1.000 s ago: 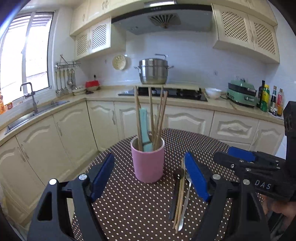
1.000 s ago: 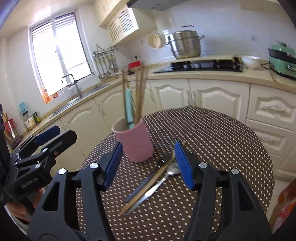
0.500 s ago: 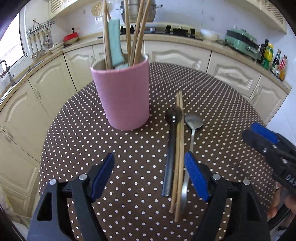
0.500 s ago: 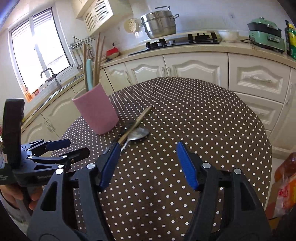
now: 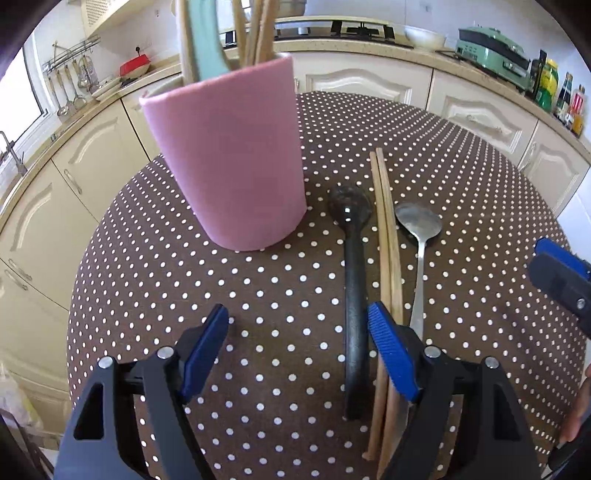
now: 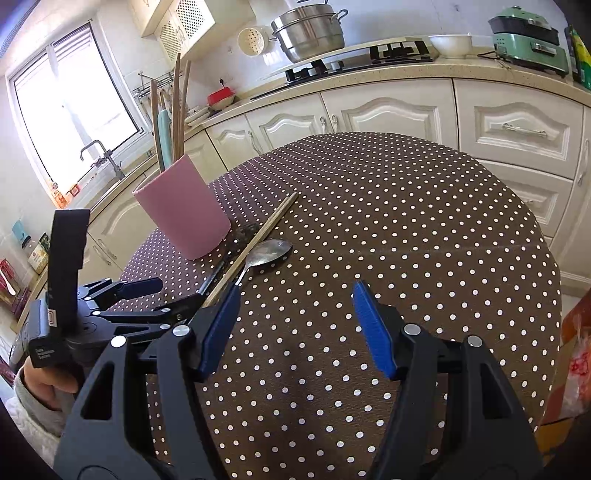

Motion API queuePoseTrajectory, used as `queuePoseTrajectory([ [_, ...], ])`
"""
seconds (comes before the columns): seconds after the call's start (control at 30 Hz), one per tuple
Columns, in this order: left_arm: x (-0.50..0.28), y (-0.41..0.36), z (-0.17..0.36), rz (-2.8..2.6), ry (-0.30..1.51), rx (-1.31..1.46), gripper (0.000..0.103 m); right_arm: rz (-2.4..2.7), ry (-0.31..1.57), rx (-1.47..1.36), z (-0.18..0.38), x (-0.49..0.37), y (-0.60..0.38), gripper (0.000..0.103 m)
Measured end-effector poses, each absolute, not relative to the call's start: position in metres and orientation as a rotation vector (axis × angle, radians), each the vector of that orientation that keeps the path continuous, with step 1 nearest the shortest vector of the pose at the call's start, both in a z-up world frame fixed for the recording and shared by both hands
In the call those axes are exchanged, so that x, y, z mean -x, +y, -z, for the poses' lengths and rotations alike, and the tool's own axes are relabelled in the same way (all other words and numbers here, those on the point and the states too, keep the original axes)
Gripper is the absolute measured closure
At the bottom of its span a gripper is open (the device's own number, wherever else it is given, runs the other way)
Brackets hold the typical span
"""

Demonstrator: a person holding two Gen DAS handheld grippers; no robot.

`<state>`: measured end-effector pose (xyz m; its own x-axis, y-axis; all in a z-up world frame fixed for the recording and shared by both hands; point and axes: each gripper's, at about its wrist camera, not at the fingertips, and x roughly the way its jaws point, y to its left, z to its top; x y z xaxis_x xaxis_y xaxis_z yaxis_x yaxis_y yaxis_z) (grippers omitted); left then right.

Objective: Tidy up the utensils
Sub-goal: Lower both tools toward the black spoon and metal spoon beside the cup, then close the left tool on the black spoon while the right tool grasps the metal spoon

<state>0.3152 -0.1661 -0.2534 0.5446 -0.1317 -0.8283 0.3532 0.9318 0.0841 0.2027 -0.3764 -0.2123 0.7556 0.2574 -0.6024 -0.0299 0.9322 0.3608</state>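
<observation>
A pink cup (image 5: 229, 158) (image 6: 181, 214) stands on the round polka-dot table (image 5: 258, 288) (image 6: 406, 229) with several chopsticks and a teal utensil in it. To its right lie a black spoon (image 5: 352, 288) (image 6: 240, 236), a pair of wooden chopsticks (image 5: 388, 251) (image 6: 258, 240) and a metal spoon (image 5: 419, 225) (image 6: 266, 253), side by side. My left gripper (image 5: 297, 325) (image 6: 166, 295) hangs open low over their handle ends; the black handle shows between its fingers. My right gripper (image 6: 295, 295) (image 5: 561, 273) is open over bare cloth, right of the utensils.
Cream kitchen cabinets (image 6: 388, 110) curve round behind the table, with a hob, a steel pot (image 6: 306, 33), a green appliance (image 5: 491, 48) and bottles (image 5: 554, 85) on the counter. A sink and window are at the left. An orange bag (image 6: 576, 354) sits beyond the table's right edge.
My left gripper has dropped and tipped downward toward the lying utensils, so the cup and spoons loom larger. My right gripper has sunk and shifted to the right of them.
</observation>
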Motion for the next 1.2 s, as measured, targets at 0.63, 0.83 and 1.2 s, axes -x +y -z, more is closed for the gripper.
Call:
queuePoseTrajectory([
  [0.63,-0.348,-0.198,0.246,0.338,0.993,-0.18,0.092,-0.156,0.81,-0.345,0.222,-0.226,-0.368,0.04],
  [0.83,-0.321,-0.179,0.249,0.332,1.021,-0.091,0.092,-0.167,0.86,-0.275,0.216,-0.249,-0.344,0.04],
  [1.2,-0.296,-0.134,0.25,0.296,1.061,0.061,0.092,-0.102,0.977,-0.137,0.226,-0.294,-0.302,0.04],
])
